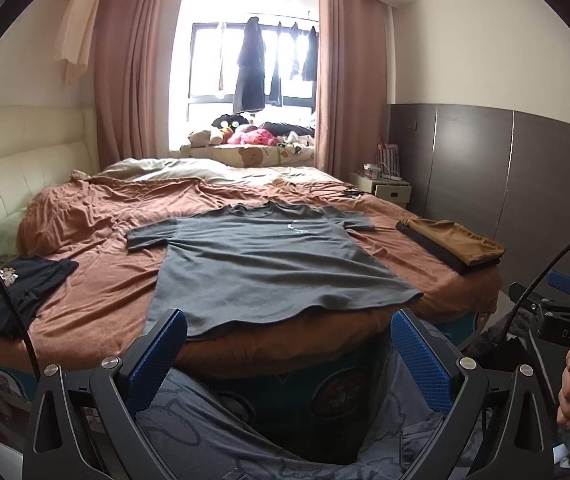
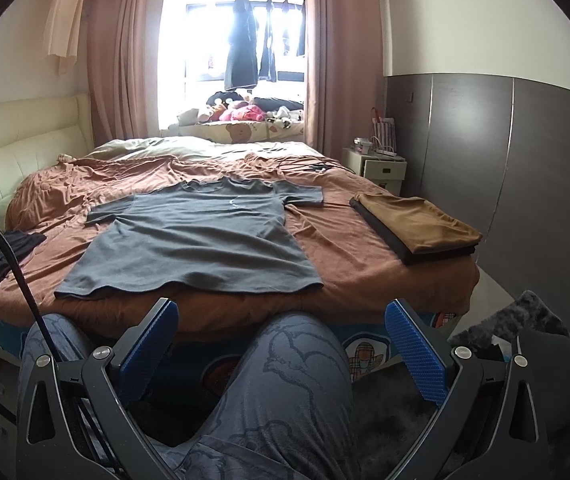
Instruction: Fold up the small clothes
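Lying flat and face up on the rust-brown bed cover [image 1: 85, 216], the grey T-shirt [image 1: 269, 264] has its hem at the near edge of the bed and its sleeves spread to either side, while both grippers hang back from it with nothing in them: the left gripper [image 1: 289, 354] and the right gripper [image 2: 281, 344] each show their blue fingers [image 2: 417, 350] wide apart above the person's patterned trouser legs. The main risk, as I judge it, is that the cover beneath is soft and rumpled, so a pinch at the hem or a sleeve could gather the cover along with the shirt and drag it into the fold. The hem is wavy, so a one-sided grab could skew the crease. A wide sweep to the right could also brush the folded brown garment [image 2: 421, 220] stacked on a dark one.
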A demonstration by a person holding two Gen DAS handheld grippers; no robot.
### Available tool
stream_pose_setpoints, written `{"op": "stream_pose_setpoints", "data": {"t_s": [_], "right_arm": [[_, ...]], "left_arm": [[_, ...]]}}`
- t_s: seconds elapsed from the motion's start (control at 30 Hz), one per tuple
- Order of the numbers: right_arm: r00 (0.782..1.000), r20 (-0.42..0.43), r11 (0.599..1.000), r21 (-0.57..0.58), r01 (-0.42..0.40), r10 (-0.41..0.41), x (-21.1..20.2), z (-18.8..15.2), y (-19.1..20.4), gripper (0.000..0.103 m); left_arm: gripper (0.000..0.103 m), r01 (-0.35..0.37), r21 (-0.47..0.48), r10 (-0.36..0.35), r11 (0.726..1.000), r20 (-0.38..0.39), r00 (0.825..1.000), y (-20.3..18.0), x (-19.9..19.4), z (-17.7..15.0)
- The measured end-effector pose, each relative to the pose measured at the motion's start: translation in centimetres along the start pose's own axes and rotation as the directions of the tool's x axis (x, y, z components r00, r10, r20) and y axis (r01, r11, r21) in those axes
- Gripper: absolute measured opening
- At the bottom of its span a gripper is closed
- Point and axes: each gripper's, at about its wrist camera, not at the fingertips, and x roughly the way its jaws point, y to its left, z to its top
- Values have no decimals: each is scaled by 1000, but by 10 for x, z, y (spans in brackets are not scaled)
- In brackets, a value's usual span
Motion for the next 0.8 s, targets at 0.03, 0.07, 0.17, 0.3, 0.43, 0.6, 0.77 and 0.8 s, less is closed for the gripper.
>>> {"op": "stream_pose_setpoints", "data": {"t_s": [0.03, 0.07, 0.17, 0.3, 0.43, 0.6, 0.77, 0.8], "right_arm": [[1000, 4, 1000, 0, 3, -3, -1, 0, 0, 103], [1000, 6, 1000, 1, 5, -5, -1, 0, 0, 103], [1000, 13, 1000, 3, 3, -3, -3, -2, 2, 103], [1000, 19, 1000, -2, -1, 1, -2, -4, 3, 103], [1000, 29, 1000, 5, -11, 11, -3, -5, 1, 103], [999, 36, 1000, 18, -12, 11, -4, -6, 0, 103], [999, 43, 1000, 20, -4, 3, -4, -6, 2, 103], [999, 44, 1000, 19, -2, 2, -4, -6, 2, 103]], "left_arm": [[103, 1, 0, -1, 1000, -2, 1000, 0, 0, -1], [103, 2, 0, -2, 1000, -6, 1000, 0, -1, -1], [103, 0, -3, 0, 1000, -1, 1000, 1, -4, 0], [103, 3, -3, -3, 1000, 1, 1000, 1, -4, 1], [103, -2, -4, 2, 1000, 2, 1000, 0, -3, 2], [103, -15, -12, 15, 1000, 8, 1000, 7, -5, 5], [103, -15, -18, 15, 1000, 8, 1000, 10, -1, 6], [103, -16, -18, 16, 1000, 6, 1000, 10, -1, 7]]}}
